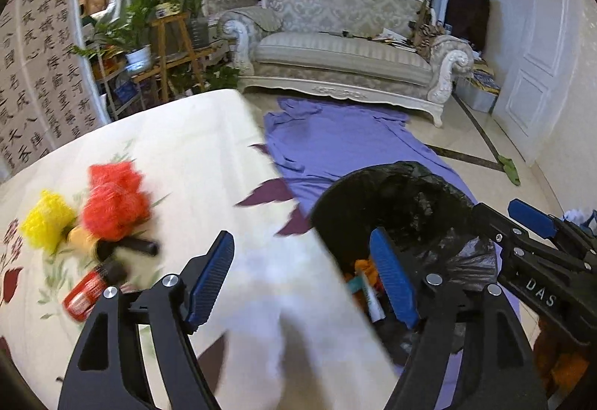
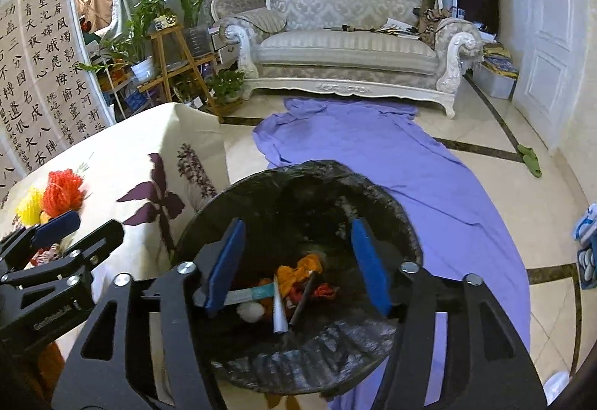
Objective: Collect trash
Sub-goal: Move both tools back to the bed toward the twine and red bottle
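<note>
Looking along the left gripper [image 1: 302, 283], the left wrist view shows a table under a cream floral tablecloth [image 1: 179, 156] at near left, carrying a red mesh ball [image 1: 113, 201], a yellow mesh ball [image 1: 44, 219] and a red can [image 1: 87, 292], all blurred; a black-lined trash bin [image 1: 403, 201] stands on the floor just right of the table edge, on a purple sheet [image 1: 335, 141] that runs toward a white carved sofa [image 1: 347, 37] at the far wall, with potted plants [image 1: 149, 22] and a calligraphy panel [image 1: 41, 74] at far left. The left gripper's blue-padded fingers [image 1: 212, 279] are spread wide and hold nothing, one over the cloth and one over the bin mouth; the right gripper [image 1: 533, 223] enters from the right, beside the bin rim. The right wrist view looks down into the trash bin [image 2: 373, 193], where orange scraps [image 2: 298, 272], a grey tube [image 2: 279, 313] and a white wad [image 2: 250, 311] lie on the bottom; the tablecloth [image 2: 130, 156] drapes at left, the purple sheet [image 2: 429, 178] and sofa [image 2: 354, 33] lie beyond, and a white door [image 2: 548, 55] stands at far right. The right gripper [image 2: 298, 268] hangs over the bin mouth with its fingers [image 2: 369, 272] spread apart and empty; the left gripper [image 2: 56, 227] shows at the left edge, near the mesh balls [image 2: 63, 193].
</note>
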Demonstrator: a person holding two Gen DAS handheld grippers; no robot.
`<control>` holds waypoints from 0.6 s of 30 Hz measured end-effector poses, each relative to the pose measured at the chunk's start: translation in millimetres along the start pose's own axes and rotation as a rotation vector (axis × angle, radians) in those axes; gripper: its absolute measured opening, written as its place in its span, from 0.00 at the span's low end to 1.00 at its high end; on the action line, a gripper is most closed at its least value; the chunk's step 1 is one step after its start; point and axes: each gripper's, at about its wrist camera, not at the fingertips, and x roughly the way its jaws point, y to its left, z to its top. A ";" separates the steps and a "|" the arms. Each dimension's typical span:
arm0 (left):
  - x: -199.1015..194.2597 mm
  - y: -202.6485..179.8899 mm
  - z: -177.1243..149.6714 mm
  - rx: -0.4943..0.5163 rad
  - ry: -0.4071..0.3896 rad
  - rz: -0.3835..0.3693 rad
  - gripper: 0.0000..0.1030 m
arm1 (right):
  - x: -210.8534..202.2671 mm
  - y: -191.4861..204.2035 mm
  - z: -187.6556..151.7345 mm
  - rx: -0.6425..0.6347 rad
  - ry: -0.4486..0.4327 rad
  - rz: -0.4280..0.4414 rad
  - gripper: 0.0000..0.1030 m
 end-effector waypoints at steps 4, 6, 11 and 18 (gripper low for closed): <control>-17.1 25.8 -12.3 -0.034 -0.005 0.045 0.71 | -2.3 18.3 -4.9 0.011 0.021 0.062 0.64; -25.9 38.8 -18.2 -0.051 -0.008 0.070 0.72 | -2.8 31.9 -7.0 -0.002 0.029 0.085 0.66; -47.1 79.5 -37.0 -0.098 -0.010 0.165 0.72 | -3.4 77.4 -14.9 -0.069 0.057 0.142 0.70; -66.8 129.0 -63.9 -0.181 0.015 0.253 0.72 | -7.8 137.9 -27.8 -0.159 0.096 0.248 0.71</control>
